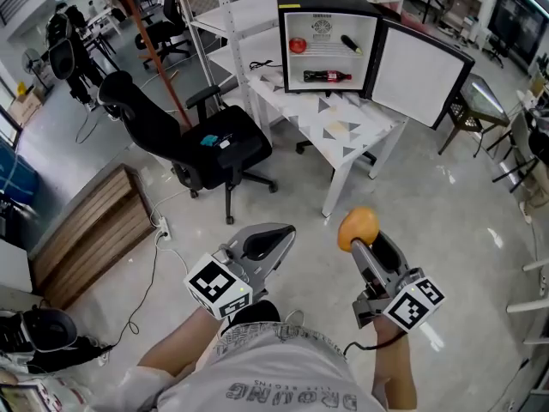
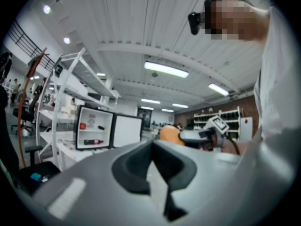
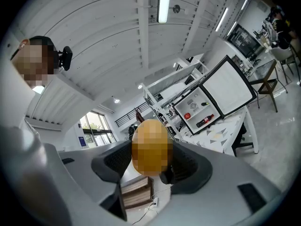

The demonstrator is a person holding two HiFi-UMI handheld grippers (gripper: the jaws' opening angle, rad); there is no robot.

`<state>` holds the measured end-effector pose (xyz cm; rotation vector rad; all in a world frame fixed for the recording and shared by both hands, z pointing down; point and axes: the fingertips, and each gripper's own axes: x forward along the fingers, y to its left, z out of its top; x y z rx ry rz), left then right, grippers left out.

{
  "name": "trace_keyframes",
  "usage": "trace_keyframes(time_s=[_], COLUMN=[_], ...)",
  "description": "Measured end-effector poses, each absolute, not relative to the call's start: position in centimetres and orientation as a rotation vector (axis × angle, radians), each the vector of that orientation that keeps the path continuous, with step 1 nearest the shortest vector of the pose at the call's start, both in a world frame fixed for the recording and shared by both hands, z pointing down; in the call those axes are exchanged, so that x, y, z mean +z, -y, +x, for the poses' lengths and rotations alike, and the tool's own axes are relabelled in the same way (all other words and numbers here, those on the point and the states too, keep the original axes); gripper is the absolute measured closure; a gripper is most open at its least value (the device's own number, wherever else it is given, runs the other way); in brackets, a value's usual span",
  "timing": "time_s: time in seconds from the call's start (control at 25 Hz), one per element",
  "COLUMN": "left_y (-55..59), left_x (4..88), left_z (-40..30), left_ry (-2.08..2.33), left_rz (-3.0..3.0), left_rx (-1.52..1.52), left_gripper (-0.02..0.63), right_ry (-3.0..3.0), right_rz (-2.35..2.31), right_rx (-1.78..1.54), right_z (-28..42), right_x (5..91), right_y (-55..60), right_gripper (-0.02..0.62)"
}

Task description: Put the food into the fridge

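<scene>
One round, orange-yellow piece of food (image 1: 358,227) clamped between the fingers of the right gripper (image 1: 361,244), held clear of the floor (image 1: 446,221) and pointed toward the fridge (image 1: 330,37) — well apart from it, with a walk to make first. Left gripper (image 1: 268,244) alongside, fingers together at the tips and holding nothing.

Fridge set on a white counter (image 1: 343,136), door (image 1: 422,74) swung wide to the right, cavity facing the holder. Upper shelf taken at the left by a red round item (image 1: 297,45) and at the right by a dark item (image 1: 351,43). Lower shelf partly filled by a cola bottle (image 1: 327,77) lying on its side, long axis across the opening. Open room judged best in the middle of the upper shelf.

Straight ahead and slightly left of the food — bare floor, nothing in the line of walk. Black office chair (image 1: 206,140) off to the left, well clear. Right gripper nearer the door side and loaded, so likely the one to reach in. Front edge of the counter and the edge of the open door the things to keep clear of on the way. No long axis worth minding on the food, near-round as held.
</scene>
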<state>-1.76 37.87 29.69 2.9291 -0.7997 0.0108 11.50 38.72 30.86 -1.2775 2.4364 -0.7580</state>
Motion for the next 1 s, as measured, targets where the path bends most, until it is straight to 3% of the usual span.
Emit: trace_keyframes(time_s=[1.0], left_y=[-29.5], left_x=[31.2], left_z=[0.9], left_ry=[0.776], left_rz=[2.921], left_rx=[-0.002], left_gripper=[0.598], right_ry=[-2.411], right_rz=[-1.306], right_rx=[-0.777], right_z=[14.7], right_x=[32.6], right_y=[-31.2], right_gripper=[0.342])
